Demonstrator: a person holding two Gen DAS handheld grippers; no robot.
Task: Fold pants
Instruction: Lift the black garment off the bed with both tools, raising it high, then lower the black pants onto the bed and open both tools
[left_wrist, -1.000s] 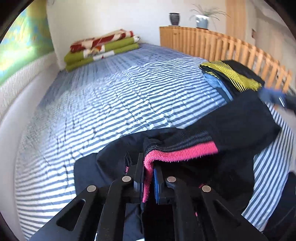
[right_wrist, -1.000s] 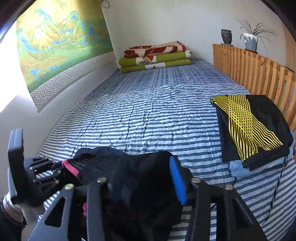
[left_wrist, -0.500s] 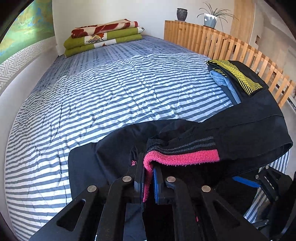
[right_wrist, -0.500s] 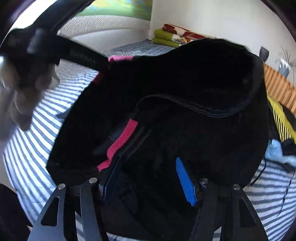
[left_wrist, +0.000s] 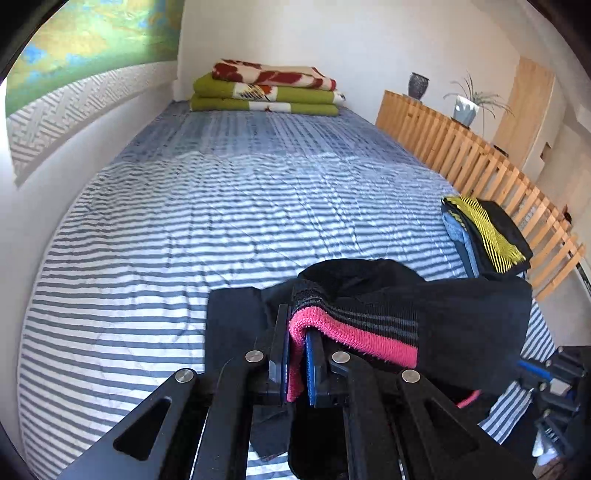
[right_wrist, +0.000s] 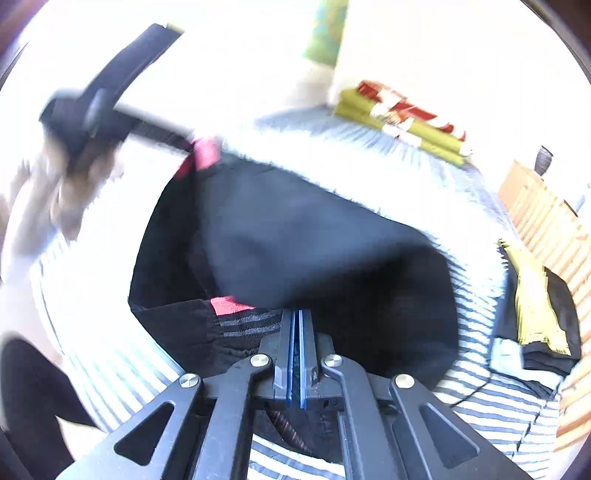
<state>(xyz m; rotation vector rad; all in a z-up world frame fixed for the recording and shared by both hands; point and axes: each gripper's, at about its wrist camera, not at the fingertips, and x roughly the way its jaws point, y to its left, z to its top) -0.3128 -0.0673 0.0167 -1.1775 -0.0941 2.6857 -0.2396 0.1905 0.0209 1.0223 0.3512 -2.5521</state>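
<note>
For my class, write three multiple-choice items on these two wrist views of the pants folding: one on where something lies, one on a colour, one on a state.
1. Where does the stack of folded blankets lie?
A. At the far end of the striped bed
B. On the wooden rail
C. On the floor

2. What colour is the waistband of the black pants?
A. Yellow
B. Pink
C. White

3. How does the left gripper stand?
A. Wide open above the bed
B. Shut on nothing
C. Shut on the waistband

Answers:
1 A, the blankets sit by the far wall on the bed.
2 B, a pink knit band runs along the pants' edge.
3 C, pink fabric is pinched between the two blue pads.
</note>
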